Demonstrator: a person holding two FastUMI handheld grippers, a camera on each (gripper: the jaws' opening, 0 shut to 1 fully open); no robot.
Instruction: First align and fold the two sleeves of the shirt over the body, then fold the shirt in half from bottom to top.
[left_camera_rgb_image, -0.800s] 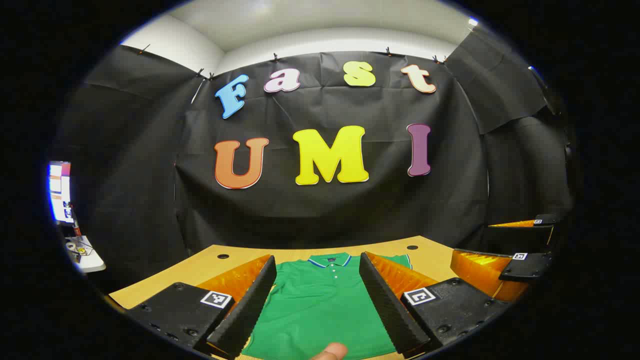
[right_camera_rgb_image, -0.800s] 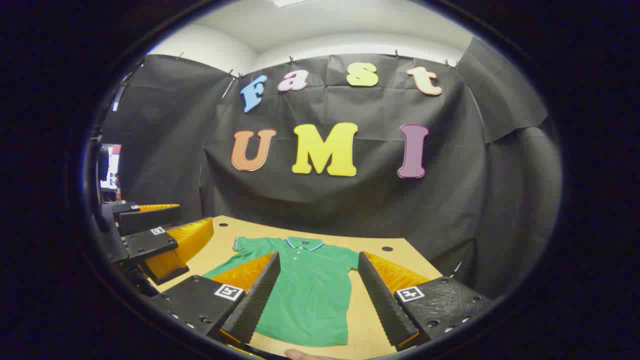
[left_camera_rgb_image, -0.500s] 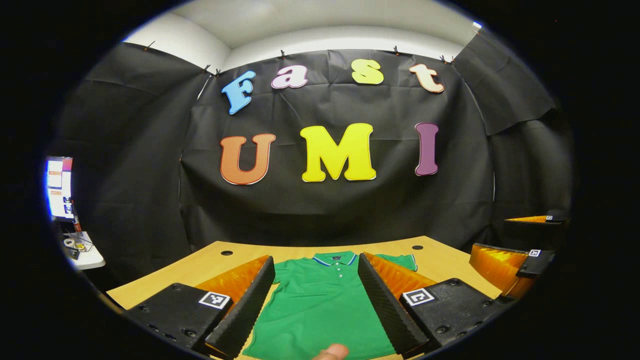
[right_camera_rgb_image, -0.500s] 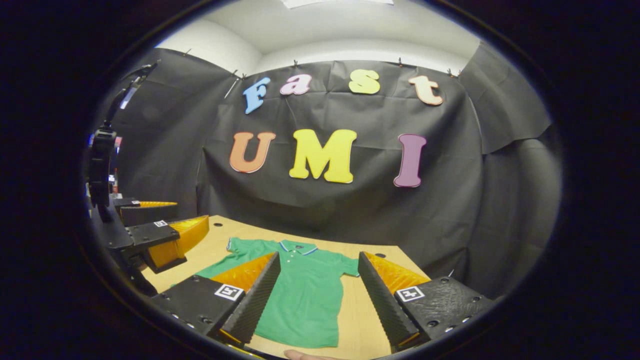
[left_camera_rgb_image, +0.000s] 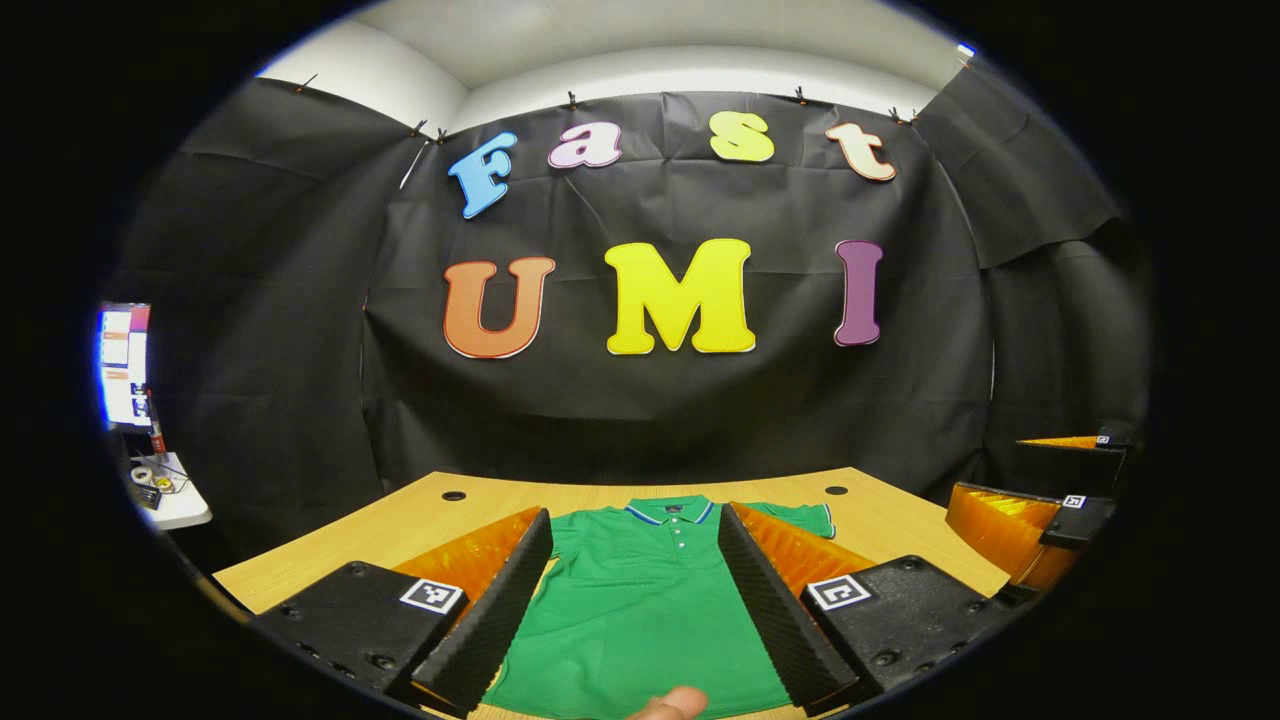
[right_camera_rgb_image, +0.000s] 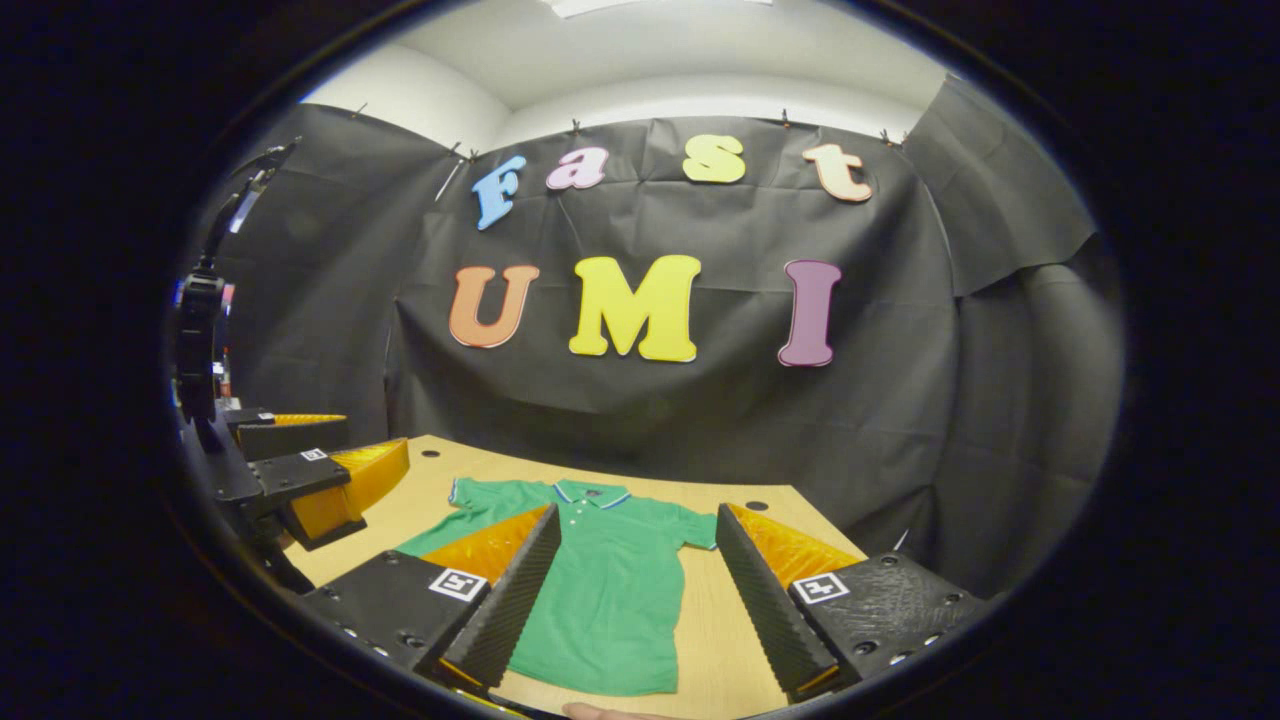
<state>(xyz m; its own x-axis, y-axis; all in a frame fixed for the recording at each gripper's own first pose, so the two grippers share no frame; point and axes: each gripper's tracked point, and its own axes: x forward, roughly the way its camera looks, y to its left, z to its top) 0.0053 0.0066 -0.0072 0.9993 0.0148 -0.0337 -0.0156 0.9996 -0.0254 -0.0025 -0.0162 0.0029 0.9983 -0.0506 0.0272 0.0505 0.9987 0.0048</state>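
Note:
A green polo shirt (left_camera_rgb_image: 640, 610) (right_camera_rgb_image: 600, 590) lies flat on the wooden table (left_camera_rgb_image: 400, 525), collar toward the wall, both short sleeves spread out. In the left gripper view my left gripper (left_camera_rgb_image: 635, 600) hovers open above the shirt's body, nothing between its fingers. My right gripper (right_camera_rgb_image: 635, 595) is open too, above the shirt's right half and the bare table beside it. The left gripper shows again at the left edge of the right gripper view (right_camera_rgb_image: 300, 480); the right gripper appears at the right edge of the left gripper view (left_camera_rgb_image: 1040, 510).
The table (right_camera_rgb_image: 720, 640) has small round holes (left_camera_rgb_image: 453, 495) near its far corners. A fingertip (left_camera_rgb_image: 672, 704) shows at the bottom edge. A lit monitor and a small side table (left_camera_rgb_image: 165, 500) stand off to the far left.
Both views have shifted slightly; the shirt sits a little further back in each. Both grippers stay open and the shirt has not moved on the table.

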